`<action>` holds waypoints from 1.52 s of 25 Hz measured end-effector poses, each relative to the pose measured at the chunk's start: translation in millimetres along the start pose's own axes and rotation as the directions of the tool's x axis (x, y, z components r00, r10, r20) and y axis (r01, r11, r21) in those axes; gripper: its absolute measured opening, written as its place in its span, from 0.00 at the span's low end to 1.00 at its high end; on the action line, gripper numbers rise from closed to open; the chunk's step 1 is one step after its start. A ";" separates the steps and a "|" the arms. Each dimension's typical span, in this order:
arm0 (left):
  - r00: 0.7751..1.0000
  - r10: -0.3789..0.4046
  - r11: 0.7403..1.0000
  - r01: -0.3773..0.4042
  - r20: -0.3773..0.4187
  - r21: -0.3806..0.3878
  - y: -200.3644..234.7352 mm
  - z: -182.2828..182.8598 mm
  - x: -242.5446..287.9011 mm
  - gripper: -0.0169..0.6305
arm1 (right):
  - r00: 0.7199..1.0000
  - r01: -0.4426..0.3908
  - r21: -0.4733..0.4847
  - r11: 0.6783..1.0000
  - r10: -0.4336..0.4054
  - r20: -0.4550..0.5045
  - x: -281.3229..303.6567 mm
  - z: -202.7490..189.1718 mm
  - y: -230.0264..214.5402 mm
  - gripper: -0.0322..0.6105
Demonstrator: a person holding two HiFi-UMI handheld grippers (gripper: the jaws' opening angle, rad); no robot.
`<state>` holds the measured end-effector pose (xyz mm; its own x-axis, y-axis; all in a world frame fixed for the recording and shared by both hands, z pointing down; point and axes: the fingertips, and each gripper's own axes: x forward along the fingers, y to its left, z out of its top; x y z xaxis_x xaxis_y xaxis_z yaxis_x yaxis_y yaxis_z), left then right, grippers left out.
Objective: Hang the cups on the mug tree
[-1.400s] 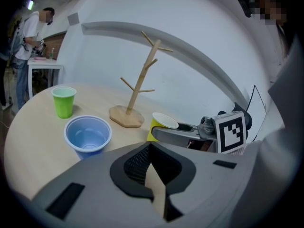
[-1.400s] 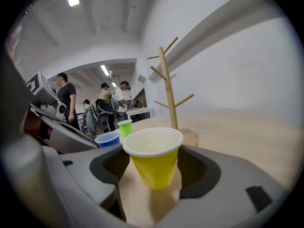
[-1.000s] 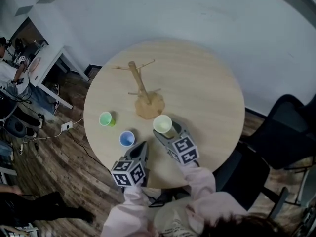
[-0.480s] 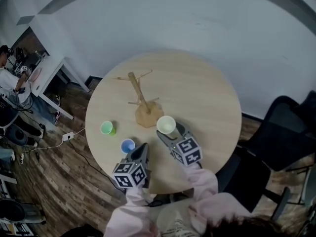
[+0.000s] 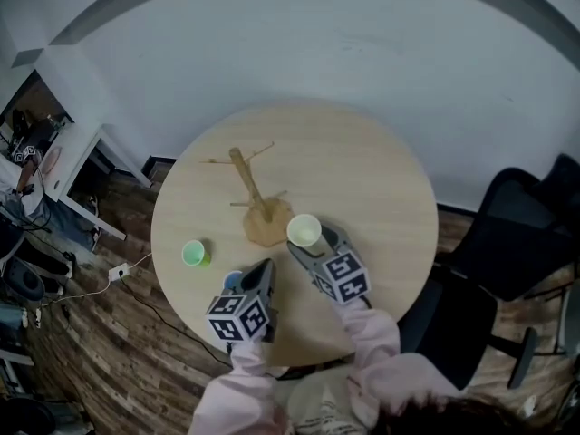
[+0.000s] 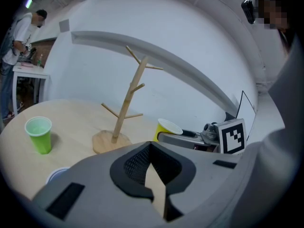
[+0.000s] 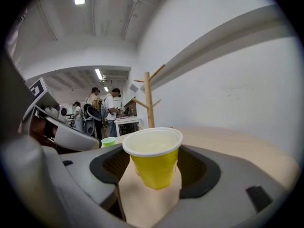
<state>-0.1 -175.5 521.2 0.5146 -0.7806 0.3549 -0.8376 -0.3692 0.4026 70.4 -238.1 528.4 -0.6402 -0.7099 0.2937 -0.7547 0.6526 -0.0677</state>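
**One cup heading for the tree**

We are carrying the yellow cup (image 7: 153, 160) closer to the mug tree (image 5: 249, 188) than a second ago, so the hanging is getting under way. The right fingers (image 7: 199, 170) are standing wide, gripping the cup's sides below the rim. The left fingers (image 6: 128, 167) are sitting closed and empty above the tabletop (image 5: 362, 179).

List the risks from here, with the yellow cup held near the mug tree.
1. The yellow cup in the right claw shows no handle and tapers downward. Tipped to fit a branch, it may slip out.
2. The mug tree is slender on a small base, so a sideways push could topple it.
3. The blue cup sits beside the left claw, near the table edge. A careless swing may knock it off.
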 end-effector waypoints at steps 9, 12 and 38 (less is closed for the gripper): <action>0.997 -0.077 0.997 0.077 -0.006 0.016 10.4 17.5 11.3 0.03 | 0.998 0.067 0.004 0.998 -0.067 -0.018 13.2 3.8 -7.8 0.52; 0.995 -0.099 0.995 0.099 -0.005 0.006 15.7 21.9 16.2 0.03 | 0.995 0.095 -0.006 0.995 -0.095 -0.020 18.2 7.0 -12.0 0.52; 0.988 -0.154 0.987 0.154 0.009 -0.038 19.8 37.3 34.1 0.03 | 0.965 0.046 -0.205 0.978 -0.096 -0.242 44.5 10.7 -35.3 0.52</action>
<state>-6.0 -228.3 509.8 0.6355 -0.7190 0.2814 -0.7409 -0.4653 0.4843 67.1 -295.5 533.7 -0.5106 -0.6840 0.5210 -0.7379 0.6596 0.1428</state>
